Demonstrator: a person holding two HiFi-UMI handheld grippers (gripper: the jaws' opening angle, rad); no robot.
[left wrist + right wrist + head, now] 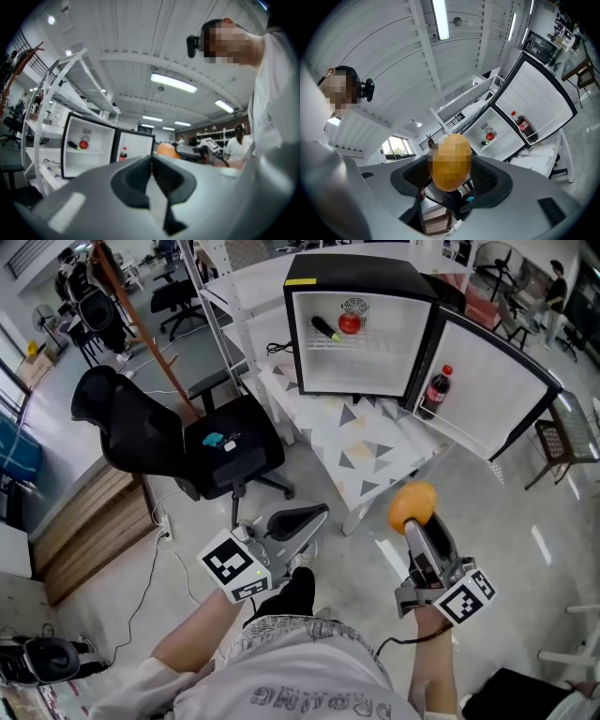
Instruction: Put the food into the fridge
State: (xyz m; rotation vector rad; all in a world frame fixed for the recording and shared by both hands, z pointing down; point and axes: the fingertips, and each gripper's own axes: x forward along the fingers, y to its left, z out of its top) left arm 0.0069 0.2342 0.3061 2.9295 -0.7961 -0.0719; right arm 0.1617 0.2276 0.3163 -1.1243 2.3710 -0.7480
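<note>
My right gripper (pixel 413 517) is shut on an orange fruit (pixel 412 506), held low over the floor in front of the fridge; the same orange fruit (pixel 451 161) fills the gap between the jaws in the right gripper view. The small black fridge (pixel 361 277) stands open on a white table (pixel 375 456). A red tomato (pixel 350 322) and a dark vegetable (pixel 325 328) lie on its shelf. A cola bottle (pixel 435 393) stands in the door (pixel 492 390). My left gripper (pixel 298 518) is shut and holds nothing, its jaws (pixel 152 176) pressed together.
A black office chair (pixel 178 442) with a small teal item (pixel 215 440) on its seat stands left of the table. A wooden pallet (pixel 94 521) lies at the far left. Cables run across the floor. A brown chair (pixel 567 437) stands at the right.
</note>
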